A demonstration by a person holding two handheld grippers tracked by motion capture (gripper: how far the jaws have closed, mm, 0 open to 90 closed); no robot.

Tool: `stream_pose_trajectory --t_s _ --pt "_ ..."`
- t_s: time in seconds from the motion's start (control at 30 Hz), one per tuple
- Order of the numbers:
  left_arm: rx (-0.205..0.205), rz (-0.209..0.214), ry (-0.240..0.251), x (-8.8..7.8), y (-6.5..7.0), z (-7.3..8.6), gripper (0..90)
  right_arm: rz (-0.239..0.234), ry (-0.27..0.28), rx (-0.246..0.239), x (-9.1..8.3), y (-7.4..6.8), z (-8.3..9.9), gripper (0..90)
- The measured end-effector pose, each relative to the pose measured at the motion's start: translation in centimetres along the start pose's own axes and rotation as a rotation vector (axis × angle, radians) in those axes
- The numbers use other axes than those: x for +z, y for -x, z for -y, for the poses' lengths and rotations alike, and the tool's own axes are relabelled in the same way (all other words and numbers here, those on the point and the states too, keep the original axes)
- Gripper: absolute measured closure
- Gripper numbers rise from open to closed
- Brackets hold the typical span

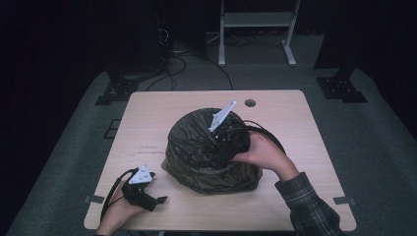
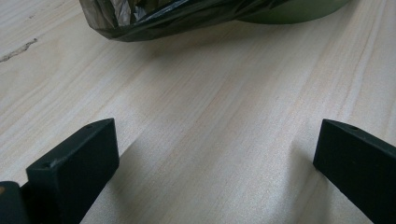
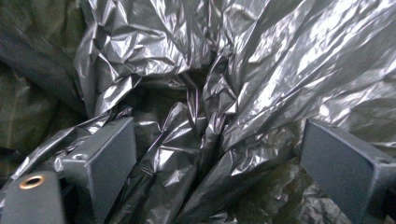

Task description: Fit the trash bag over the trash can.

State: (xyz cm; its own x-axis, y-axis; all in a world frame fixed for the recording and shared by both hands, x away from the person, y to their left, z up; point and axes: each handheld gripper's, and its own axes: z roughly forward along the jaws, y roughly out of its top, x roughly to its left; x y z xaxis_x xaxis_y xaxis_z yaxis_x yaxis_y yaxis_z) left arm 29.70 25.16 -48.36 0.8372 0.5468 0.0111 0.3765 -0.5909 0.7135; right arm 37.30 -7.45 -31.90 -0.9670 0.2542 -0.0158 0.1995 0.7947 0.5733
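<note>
The crumpled dark plastic rubbish bag sits bulging in the middle of the pale wooden surface. Right gripper is pressed into its top, jaws spread wide with a ridge of creased film standing between them. It's clearly the nearer one, ready to pinch. Left gripper rests low on the surface, jaws apart and empty, with the bag ahead and to its right.

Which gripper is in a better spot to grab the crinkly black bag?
Probably the right gripper: its open jaws straddle the bag's gathered folds. The left gripper sits open on the bare table, short of the bag.
</note>
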Motion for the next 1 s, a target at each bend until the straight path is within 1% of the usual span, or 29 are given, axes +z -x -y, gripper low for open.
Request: stream_pose_trajectory --t_s 0.07,0.17,0.2,0.27,0.37,0.5,0.57,0.63,0.7,0.8,0.83,0.93,1.0 --pt "-0.001 -0.001 0.0 0.0 0.0 0.0 0.0 -0.031 -0.057 0.027 0.5 0.0 -0.3 10.2" --pt "-0.002 -0.002 0.0 0.0 0.0 0.0 0.0 -0.035 -0.107 0.041 0.8 0.0 -0.6 10.2" --pt "-0.002 -0.002 0.0 0.0 0.0 0.0 0.0 -0.036 -0.108 0.04 0.8 0.0 -0.7 10.2" --pt "-0.002 -0.002 0.0 0.0 0.0 0.0 0.0 -0.035 -0.097 0.036 0.7 0.0 -0.6 10.2" --pt "-0.003 -0.002 0.0 0.0 0.0 0.0 0.0 -0.018 -0.057 0.029 0.4 0.0 -0.5 10.1" --pt "-0.004 -0.003 0.0 0.0 0.0 0.0 0.0 0.003 0.015 0.02 -1.2 0.1 -0.8 10.1" --pt "-0.004 -0.004 0.0 0.0 0.1 0.0 0.0 0.008 0.045 0.019 -2.1 0.1 -1.2 10.1" --pt "-0.006 -0.004 0.0 0.0 0.1 0.0 0.0 0.022 0.082 0.013 -2.9 0.1 -2.1 10.1" --pt "-0.004 -0.003 -0.001 0.0 0.1 0.0 0.0 0.025 0.107 0.007 -3.2 0.1 -3.0 10.1" --pt "-0.005 -0.003 0.0 0.0 0.1 0.0 0.0 0.0 0.124 0.005 -2.7 0.2 -4.3 10.1" --pt "-0.005 -0.003 0.0 0.0 0.1 0.0 0.0 -0.001 0.123 0.004 -2.4 0.2 -4.6 10.1" --pt "-0.005 -0.004 0.0 0.0 0.1 0.0 0.0 -0.021 0.107 0.01 -1.0 0.7 -5.5 10.1" --pt "-0.005 -0.004 0.0 0.0 0.1 0.0 0.0 -0.031 0.08 0.009 0.5 0.8 -6.1 10.1"
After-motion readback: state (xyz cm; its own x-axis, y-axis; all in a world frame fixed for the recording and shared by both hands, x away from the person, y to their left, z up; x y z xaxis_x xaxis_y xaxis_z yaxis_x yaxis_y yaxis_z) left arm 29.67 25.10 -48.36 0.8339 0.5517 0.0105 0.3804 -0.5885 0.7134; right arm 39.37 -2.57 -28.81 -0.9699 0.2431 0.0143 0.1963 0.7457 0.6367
